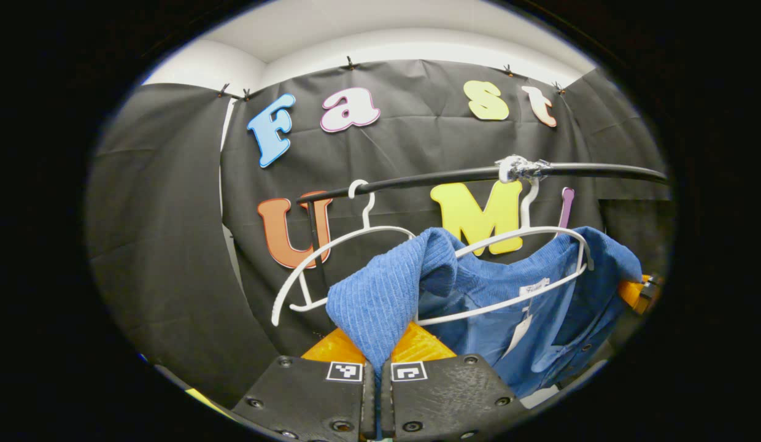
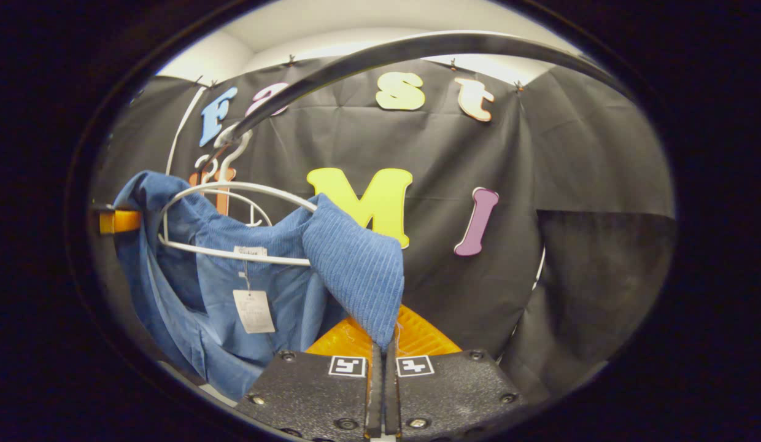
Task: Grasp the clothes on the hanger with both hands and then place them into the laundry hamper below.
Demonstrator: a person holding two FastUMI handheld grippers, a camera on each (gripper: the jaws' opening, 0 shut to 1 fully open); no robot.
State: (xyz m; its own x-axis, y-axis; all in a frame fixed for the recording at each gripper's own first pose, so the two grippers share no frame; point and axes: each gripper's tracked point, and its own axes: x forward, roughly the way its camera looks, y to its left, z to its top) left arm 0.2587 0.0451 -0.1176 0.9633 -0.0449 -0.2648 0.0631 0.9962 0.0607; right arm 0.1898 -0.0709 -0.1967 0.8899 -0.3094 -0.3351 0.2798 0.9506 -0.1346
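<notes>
A blue corduroy shirt [image 1: 497, 288] hangs on a white hanger [image 1: 521, 236] from a black rail [image 1: 429, 178]. In the left gripper view, my left gripper [image 1: 377, 362] is shut on the shirt's near shoulder, and the ribbed cloth rises out from between its fingers. My right gripper shows as an orange part [image 1: 641, 291] at the shirt's far shoulder. In the right gripper view, my right gripper [image 2: 383, 350] is shut on the other shoulder of the shirt [image 2: 356, 264], which is pulled partly off the hanger [image 2: 233, 187]. The left gripper [image 2: 116, 221] holds the far side.
An empty white hanger [image 1: 307, 264] hangs on the rail to the left of the shirt. A paper tag [image 2: 253, 311] dangles inside the collar. The rail [image 2: 417, 46] arches close overhead in the right gripper view. Black cloth wall stands behind everything.
</notes>
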